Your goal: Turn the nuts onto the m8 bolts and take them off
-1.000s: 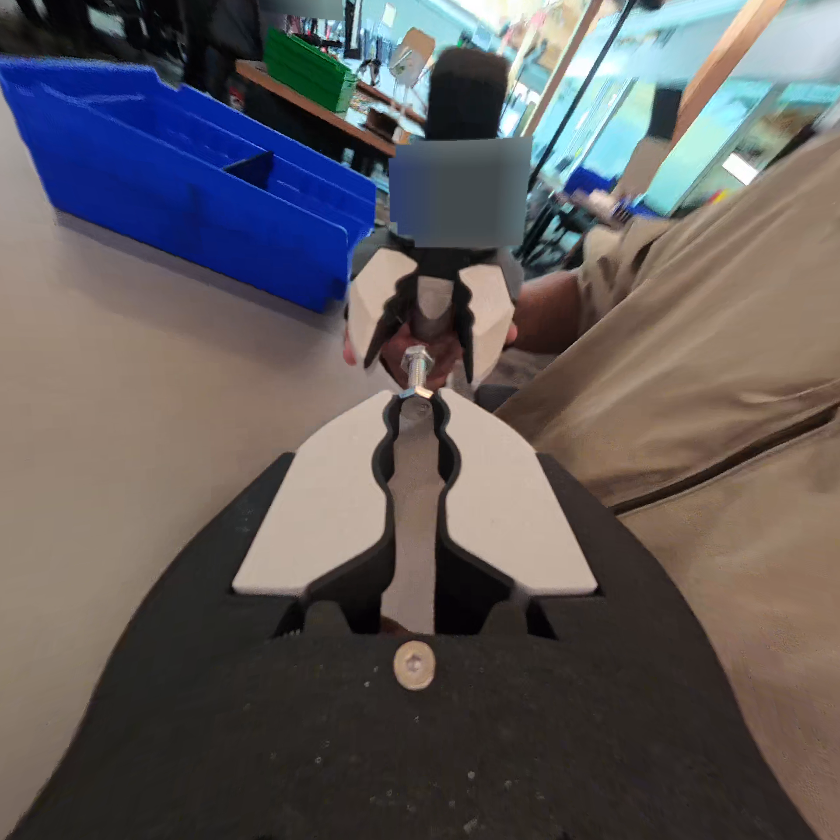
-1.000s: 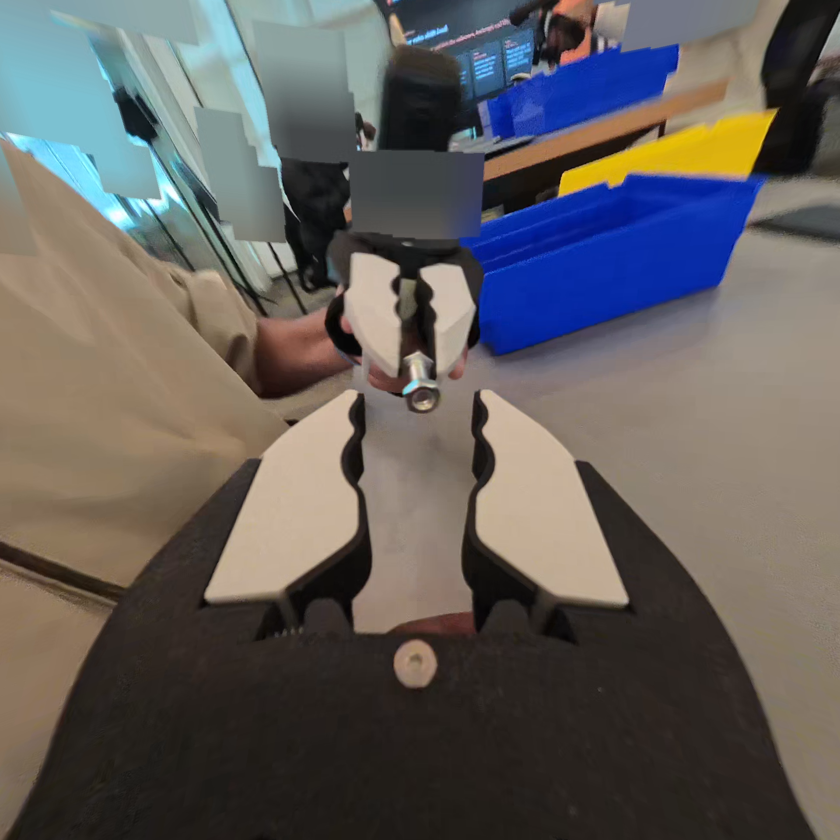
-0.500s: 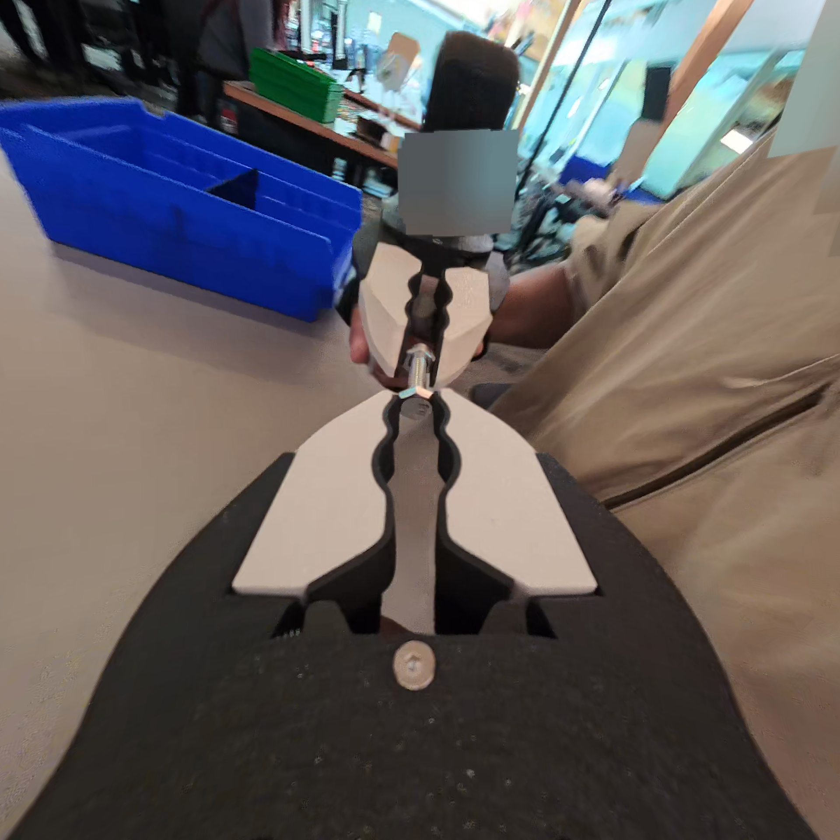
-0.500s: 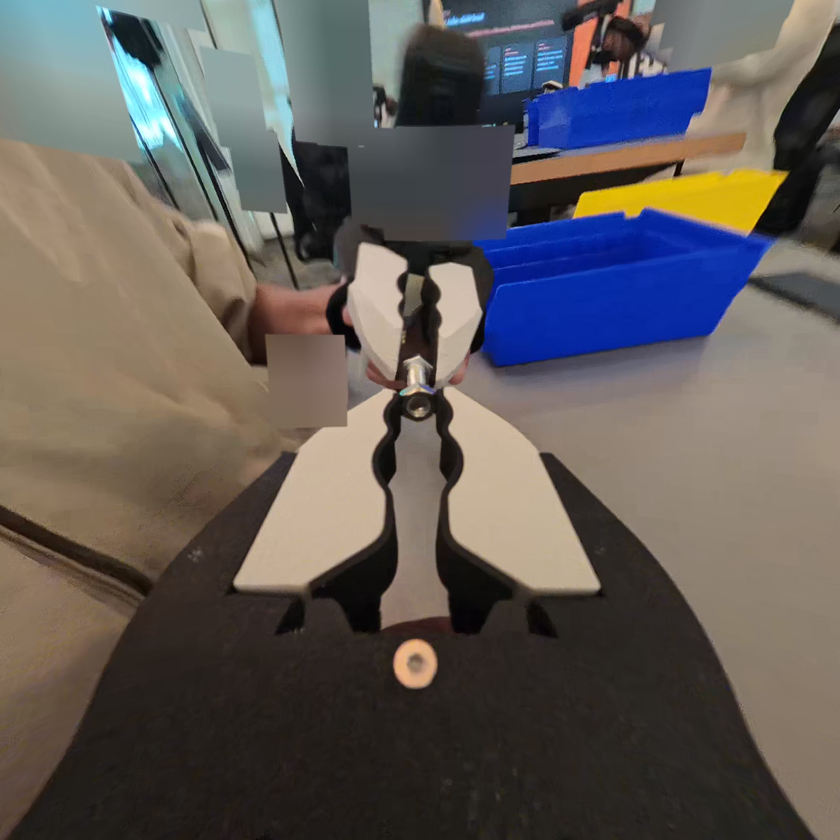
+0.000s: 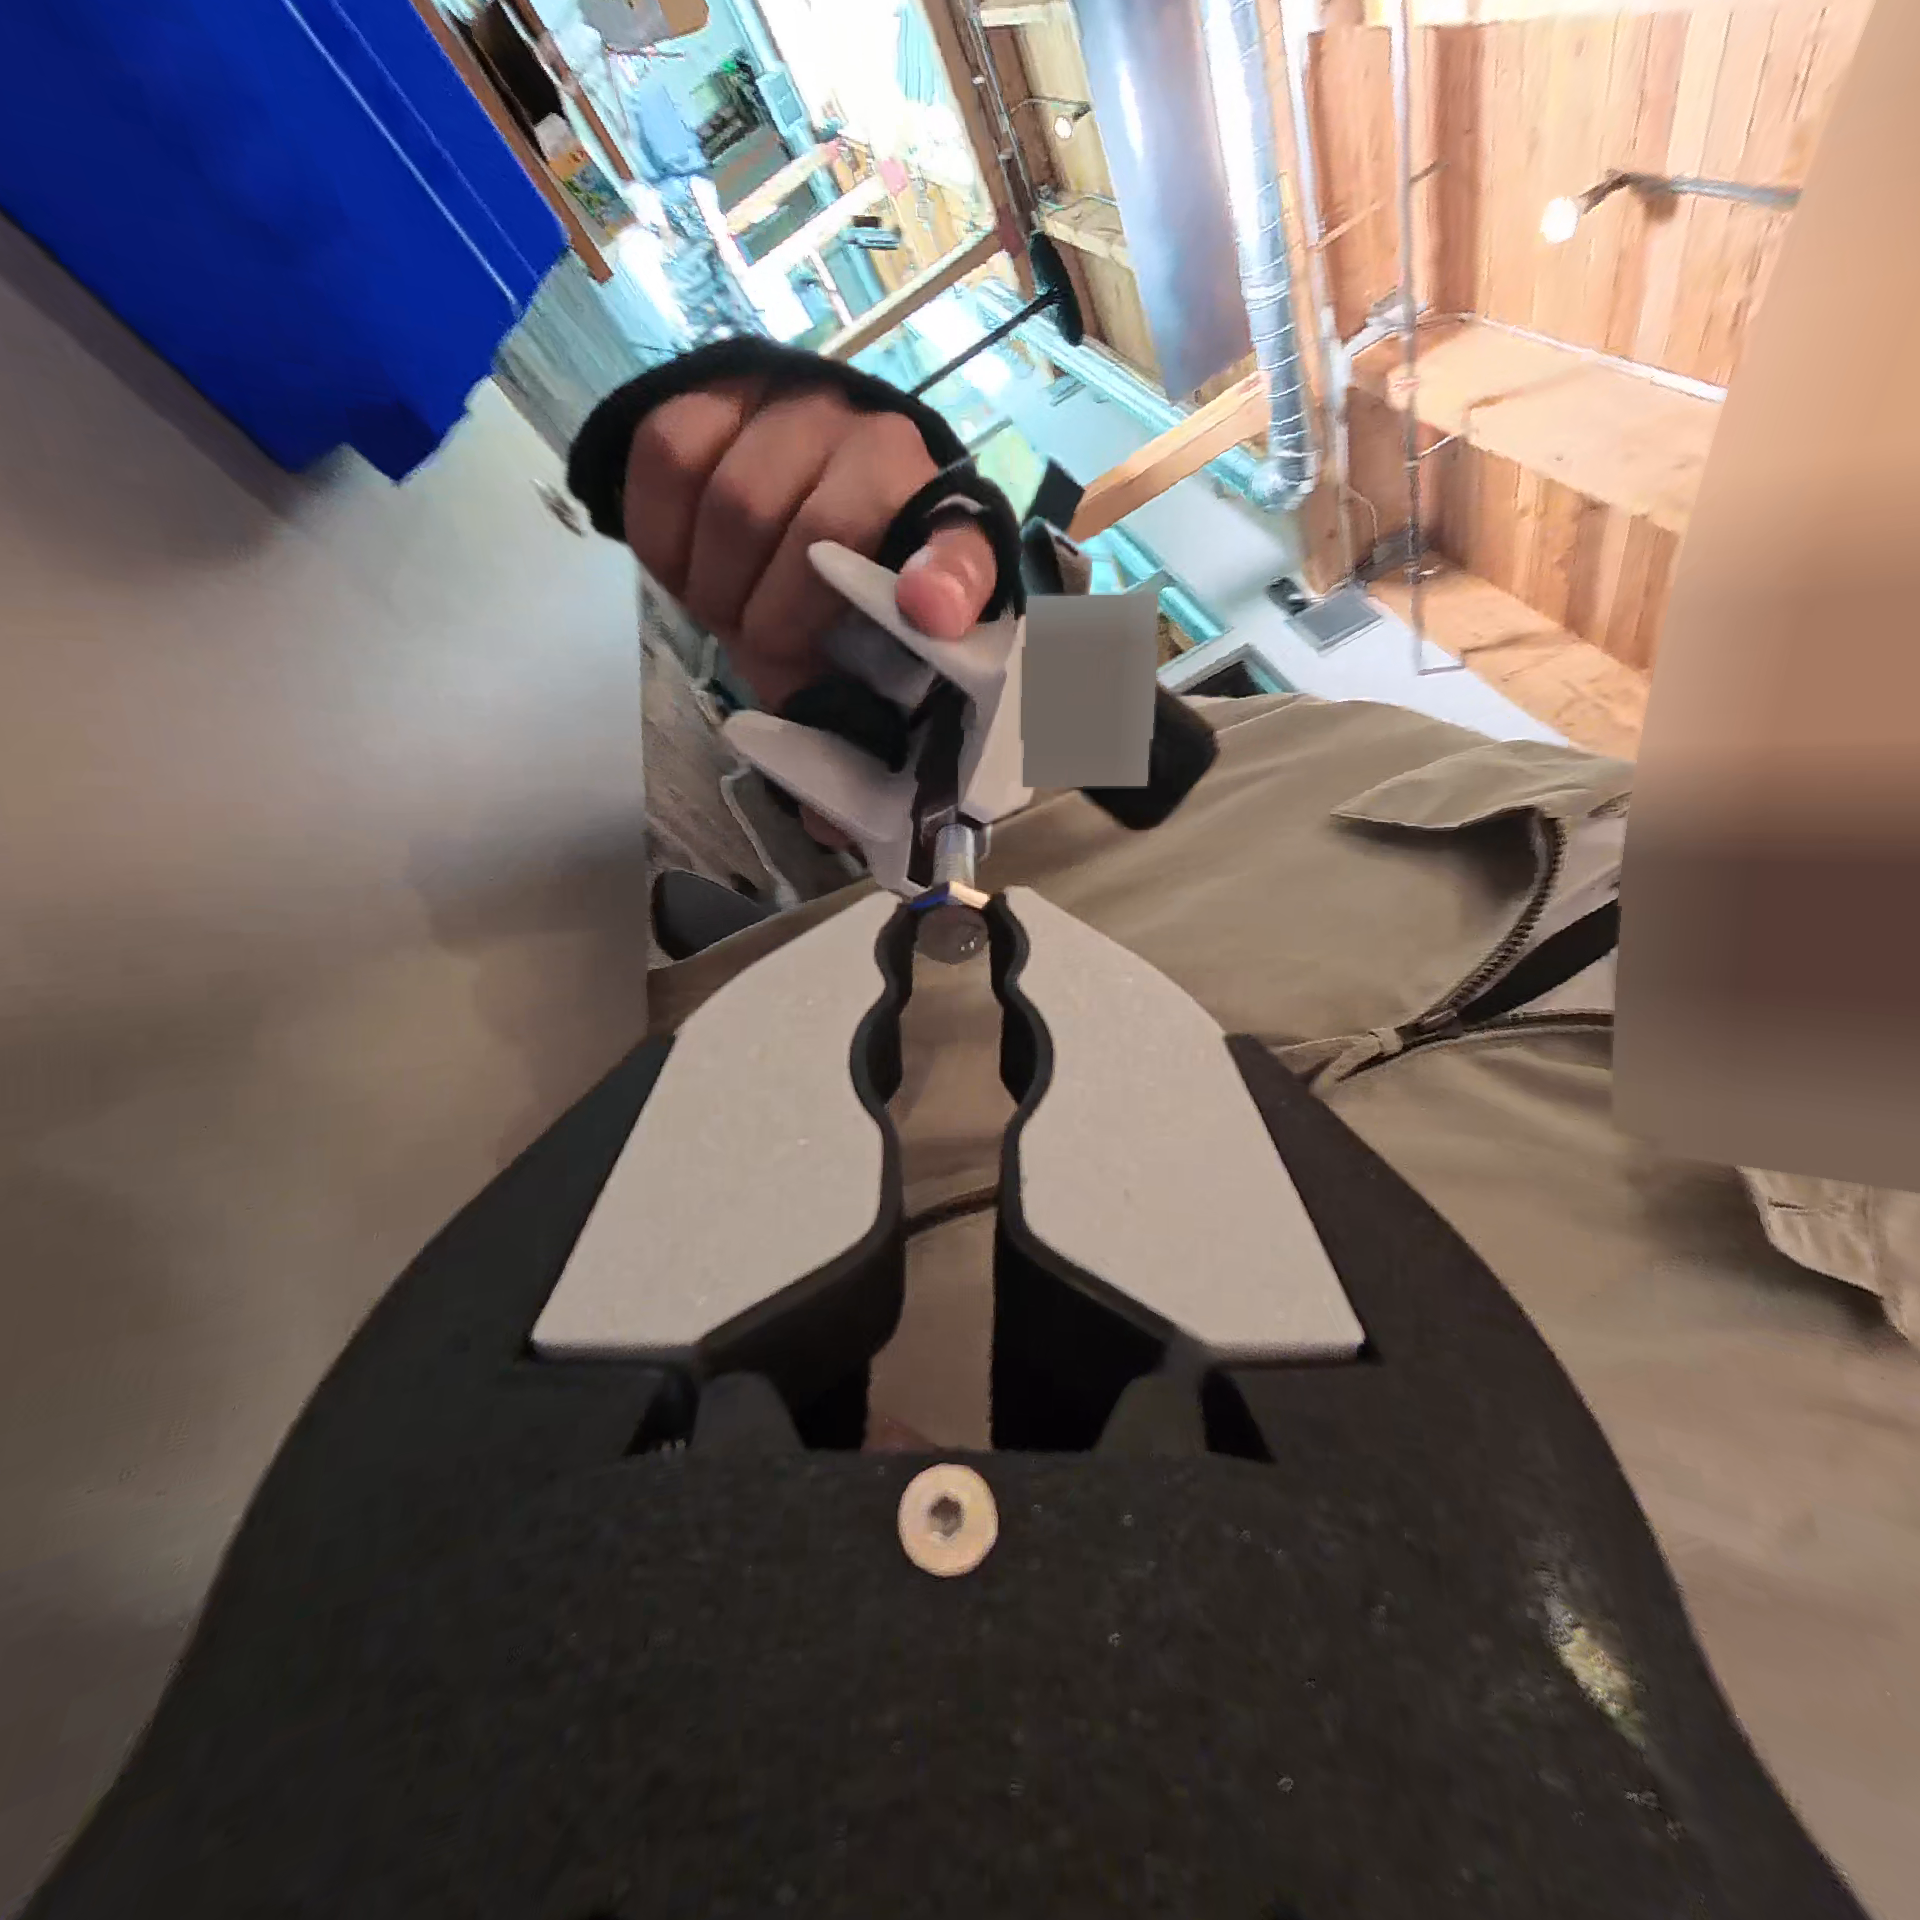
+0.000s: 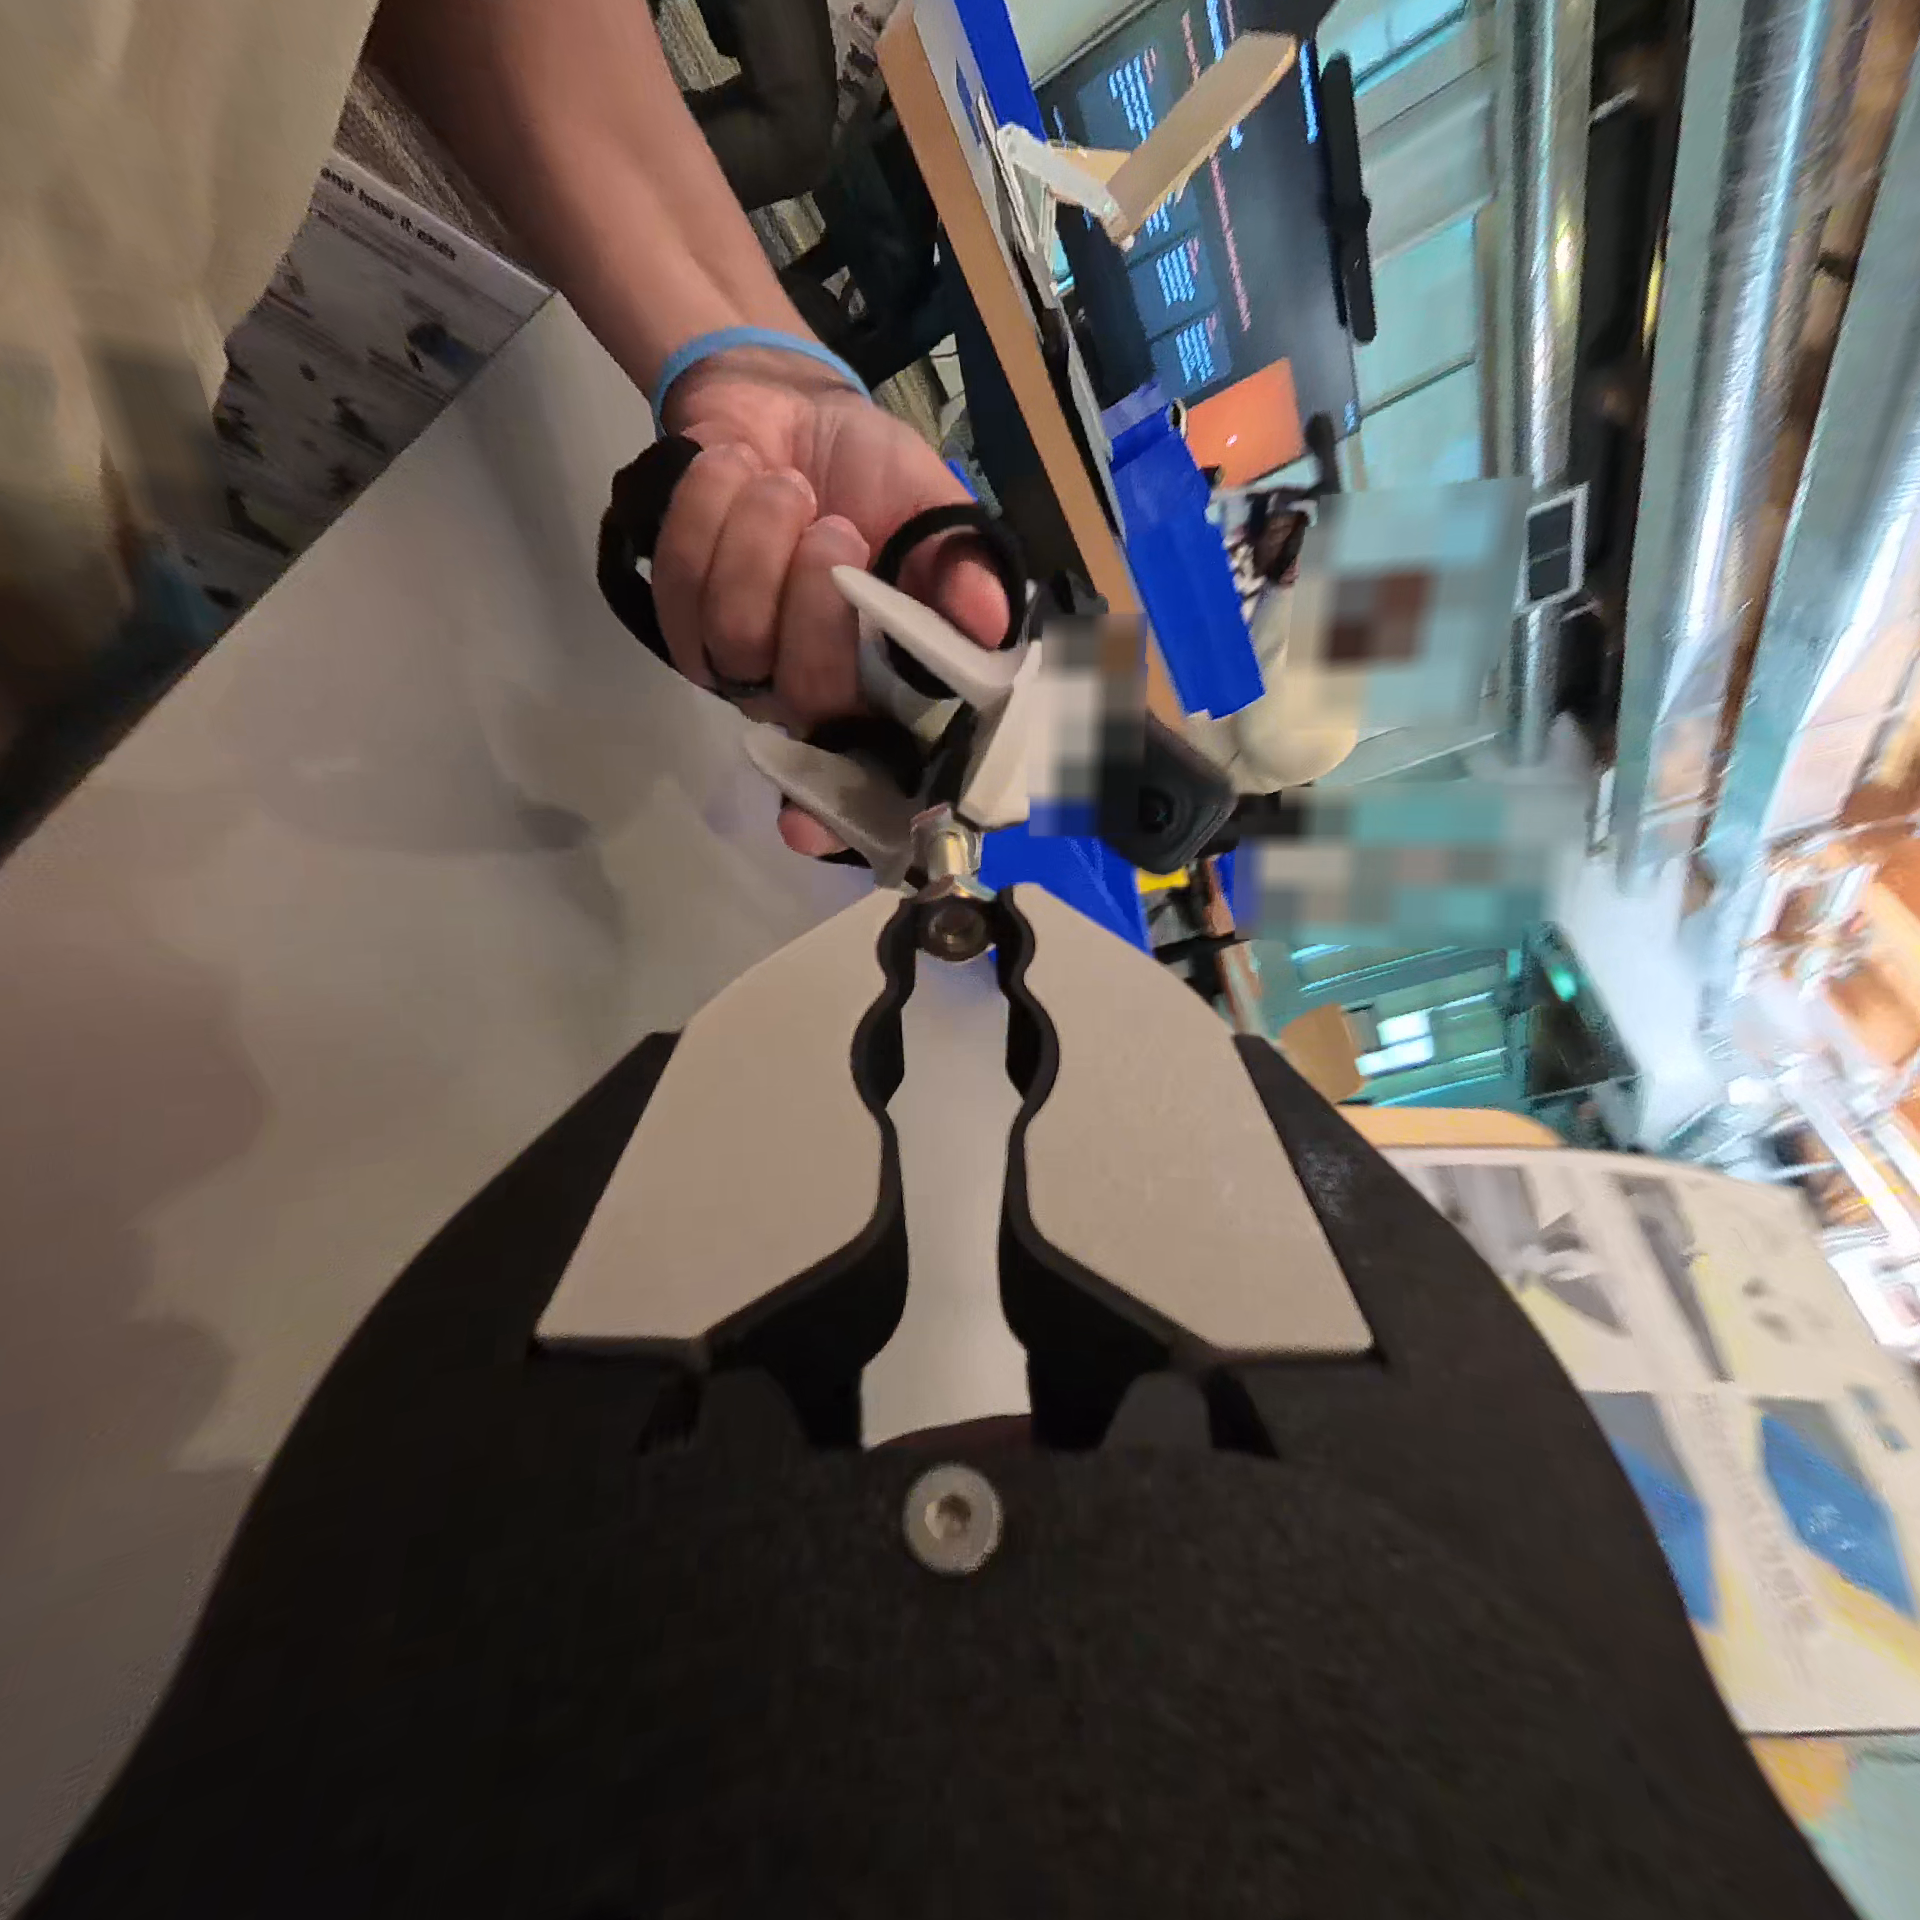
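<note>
A silver M8 bolt (image 5: 956,854) is held in the air between my two grippers, which face each other tip to tip. My left gripper (image 5: 948,920) is shut on the bolt's hex head. My right gripper (image 6: 954,925) is shut on the nut (image 6: 954,930) at the other end of the thread. The bolt's shaft (image 6: 951,854) runs from the nut to the left gripper (image 6: 925,821) opposite. In the left wrist view the right gripper (image 5: 920,821) shows beyond the bolt with a hand on its handle, and its fingers hide the nut. Both views are rolled far over to one side.
A blue bin (image 5: 260,208) stands on the pale table (image 5: 260,935) at the upper left. The person's tan jacket (image 5: 1403,935) lies close behind the bolt. Printed sheets (image 6: 1662,1299) lie at the right of the right wrist view. Both grippers' tips are close together, under 4 cm apart.
My right gripper, open one second ago, closed on the nut. Since then both views have rolled about a quarter turn around the bolt, with both grippers still shut.
</note>
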The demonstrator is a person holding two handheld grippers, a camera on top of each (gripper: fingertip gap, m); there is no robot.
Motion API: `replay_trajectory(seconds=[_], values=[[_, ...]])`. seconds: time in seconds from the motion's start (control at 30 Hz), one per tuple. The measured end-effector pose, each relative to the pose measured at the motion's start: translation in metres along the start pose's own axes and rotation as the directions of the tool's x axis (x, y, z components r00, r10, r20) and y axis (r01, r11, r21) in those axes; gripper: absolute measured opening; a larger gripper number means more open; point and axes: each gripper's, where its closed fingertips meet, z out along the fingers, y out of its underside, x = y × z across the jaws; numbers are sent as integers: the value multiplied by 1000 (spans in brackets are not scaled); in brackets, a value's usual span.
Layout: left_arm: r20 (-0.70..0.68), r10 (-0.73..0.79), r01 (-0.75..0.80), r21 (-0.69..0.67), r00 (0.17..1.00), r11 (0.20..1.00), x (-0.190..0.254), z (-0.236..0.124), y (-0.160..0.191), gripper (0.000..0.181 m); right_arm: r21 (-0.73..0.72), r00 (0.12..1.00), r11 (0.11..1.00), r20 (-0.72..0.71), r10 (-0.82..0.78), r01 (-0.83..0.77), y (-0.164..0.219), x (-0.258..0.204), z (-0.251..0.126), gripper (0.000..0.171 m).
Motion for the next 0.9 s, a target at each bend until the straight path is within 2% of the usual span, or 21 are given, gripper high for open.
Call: replay_trajectory(seconds=[0.17, 0.27, 0.33, 0.4, 0.47, 0.5, 0.57, 0.6, 0.67, 0.7, 0.77, 0.83, 0.9], values=[[64, 119, -120, 15, 991, 993, 0, -2, -8, 14, 20, 967, 967, 24, 254, -254, 4, 4, 1, 17], [86, 164, -169, 54, 983, 984, 1, -8, -16, 14, 5, 913, 915, 77, 401, -403, 10, 1, 1, 45], [132, 215, -224, 54, 968, 973, 0, -12, -20, 14, 8, 853, 857, 103, 512, -515, 13, -2, 0, 51], [239, 325, -338, 12, 915, 941, -7, -15, -22, 14, 22, 724, 731, 153, 672, -682, 12, -3, 0, 51], [326, 449, -458, -52, 832, 887, -9, -16, -22, 14, 11, 509, 519, 214, 834, -855, 12, -3, 2, 51], [356, 501, -506, -89, 789, 858, -10, -16, -21, 14, 4, 376, 388, 251, 892, -922, 13, -2, 3, 46], [391, 610, -613, -134, 690, 779, -7, -15, -22, 14, -9, 142, 155, 355, 924, -988, 8, -3, 4, 45], [402, 651, -654, -151, 644, 741, -5, -15, -23, 14, 6, 81, 85, 387, 919, -996, 4, -2, 3, 40], [449, 726, -717, -231, 521, 657, -9, -16, -23, 14, 27, 4, -8, 387, 922, -1000, 2, 0, 4, 37], [458, 761, -740, -276, 460, 614, -10, -16, -22, 14, 40, -53, -75, 397, 916, -996, 1, 4, 4, 43], [453, 798, -768, -311, 398, 560, -7, -13, -19, 14, 47, -156, -193, 424, 892, -980, 3, 8, 4, 31], [450, 819, -773, -351, 356, 528, -10, -12, -17, 14, 51, -178, -219, 418, 891, -974, 6, 7, 5, 25], [448, 816, -777, -335, 366, 533, -8, -11, -17, 14, 39, -142, -171, 396, 907, -984, 7, 1, 8, 17]])
